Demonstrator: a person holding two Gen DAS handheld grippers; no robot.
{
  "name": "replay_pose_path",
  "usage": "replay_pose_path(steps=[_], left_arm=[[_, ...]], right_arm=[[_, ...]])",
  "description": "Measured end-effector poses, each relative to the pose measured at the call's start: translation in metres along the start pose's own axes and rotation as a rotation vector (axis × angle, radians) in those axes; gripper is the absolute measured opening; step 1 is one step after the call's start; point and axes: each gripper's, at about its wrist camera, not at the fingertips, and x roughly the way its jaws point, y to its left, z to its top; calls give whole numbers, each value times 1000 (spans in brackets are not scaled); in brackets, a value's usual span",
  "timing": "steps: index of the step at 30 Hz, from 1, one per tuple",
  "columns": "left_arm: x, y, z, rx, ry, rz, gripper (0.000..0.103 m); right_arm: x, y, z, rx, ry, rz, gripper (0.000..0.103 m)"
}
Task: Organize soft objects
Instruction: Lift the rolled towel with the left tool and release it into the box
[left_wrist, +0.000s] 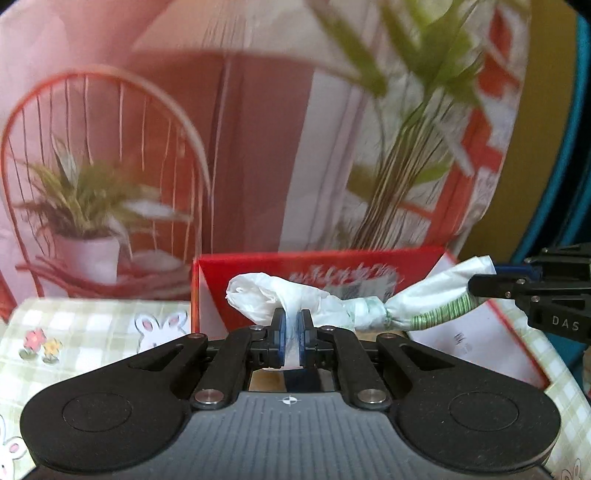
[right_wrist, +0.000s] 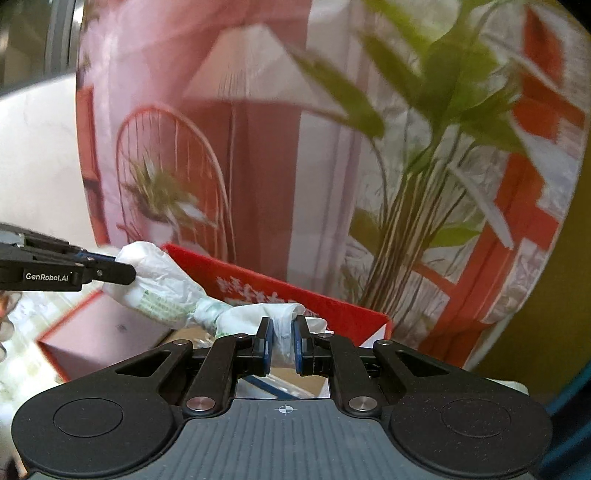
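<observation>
Left tool (left_wrist: 291, 334) pinched tight on one end of twisted plastic bag (left_wrist: 354, 308); right tool (right_wrist: 282, 341) clamped likewise on the other end. Bag strung between the two tools, off the tabletop (left_wrist: 92, 325), hanging just ahead of both and over the open red box (left_wrist: 424, 258) w/ white inside.

Handling, by look: thin film, v. light, limp, no stiffness of its own; twist at mid-span w/ green print holds shape only under tension. Prob. slippery, so ends could creep out of the pads. Best hold = bunched ends, as now, not the single layer. Backdrop print (chair, plants) behind box; blurred.
</observation>
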Motion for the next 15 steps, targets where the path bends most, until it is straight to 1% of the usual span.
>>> replay_pose_path(steps=[3, 6, 9, 14, 15], left_arm=[[15, 7, -1, -7, 39, -8, 8], [25, 8, -3, 5, 66, -22, 8], [30, 9, -4, 11, 80, -39, 8], [33, 6, -6, 31, 96, -23, 9], [34, 4, -6, 39, 100, -18, 11]], right_arm=[[26, 5, 1, -52, 53, -11, 11], [44, 6, -1, -72, 95, -15, 11], [57, 5, -5, -71, 130, -18, 11], [68, 2, -13, -53, 162, -18, 11], [70, 2, -14, -46, 169, -17, 11]])
